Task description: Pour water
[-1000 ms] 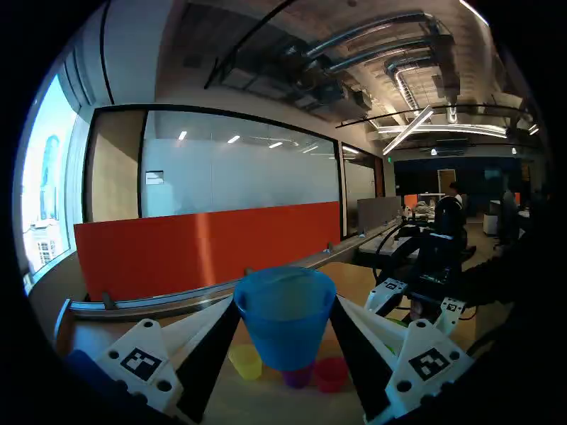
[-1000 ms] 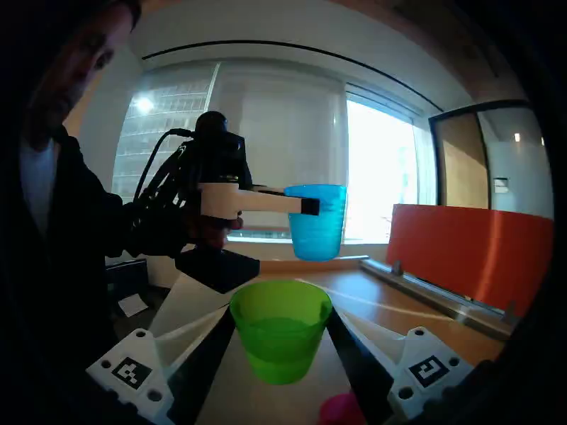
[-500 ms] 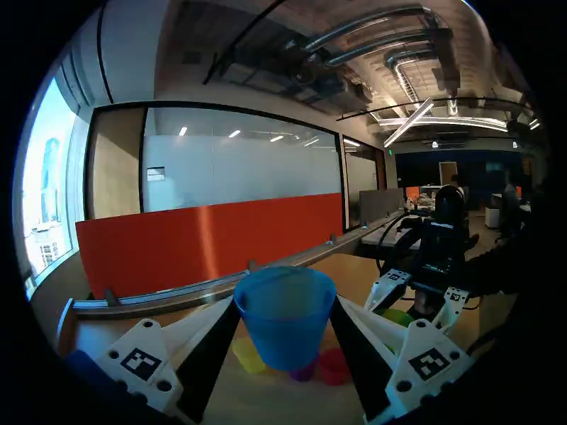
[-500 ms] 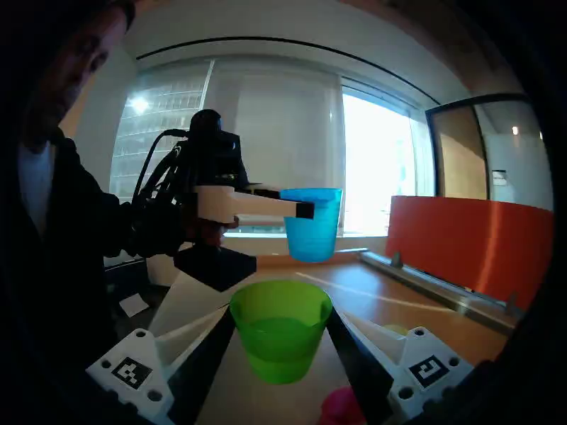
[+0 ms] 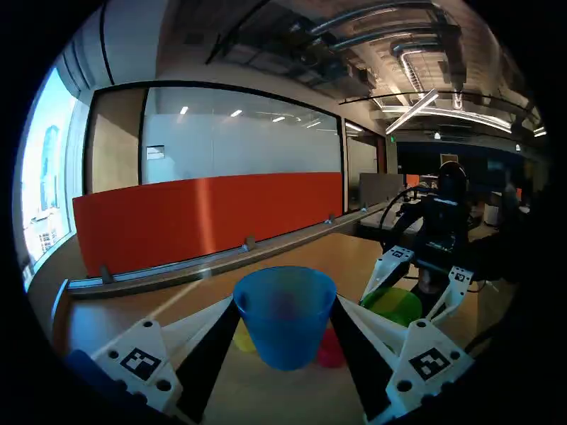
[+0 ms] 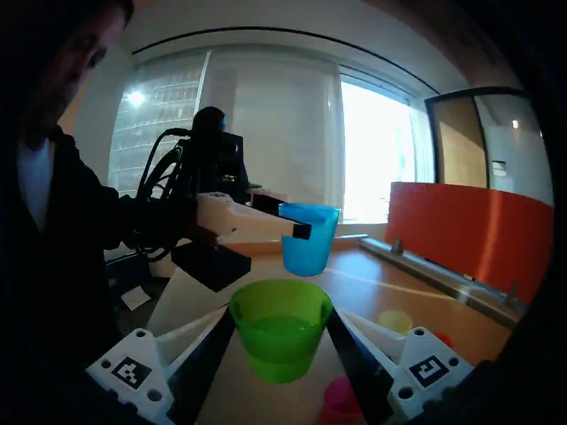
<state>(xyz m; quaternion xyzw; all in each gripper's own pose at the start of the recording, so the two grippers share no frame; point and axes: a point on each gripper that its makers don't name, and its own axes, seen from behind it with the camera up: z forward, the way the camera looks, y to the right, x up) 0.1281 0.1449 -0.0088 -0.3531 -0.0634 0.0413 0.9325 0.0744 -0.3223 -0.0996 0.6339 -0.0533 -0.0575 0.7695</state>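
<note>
Left gripper view, from the left: one yellow cup (image 5: 243,340) stands on the table (image 5: 142,319), half hidden behind the blue cup (image 5: 285,329). My left claw (image 5: 285,304) pinches that blue cup from both sides, so it sits centred between the two fingers with its mouth up. Just right of it, one red cup (image 5: 330,352) peeks out from behind. Farther right, well apart, my right claw (image 5: 405,306) holds the green cup (image 5: 386,304) between its fingers.

In the right gripper view a person's dark sleeve (image 6: 78,234) is at the left, leading to the left claw with the blue cup, which leans a little. It hangs beyond and above the green cup, and the two cups do not touch. At near centre the right claw grips the green cup on both sides, and liquid shows through its wall about halfway up. Below it, at the near edge, is one pink cup (image 6: 340,407). To the right on the table I see the yellow cup, with the red one just beside it as a sliver behind my right finger.

My count is five cups, one of each colour: blue, green, yellow, pink and red.
</note>
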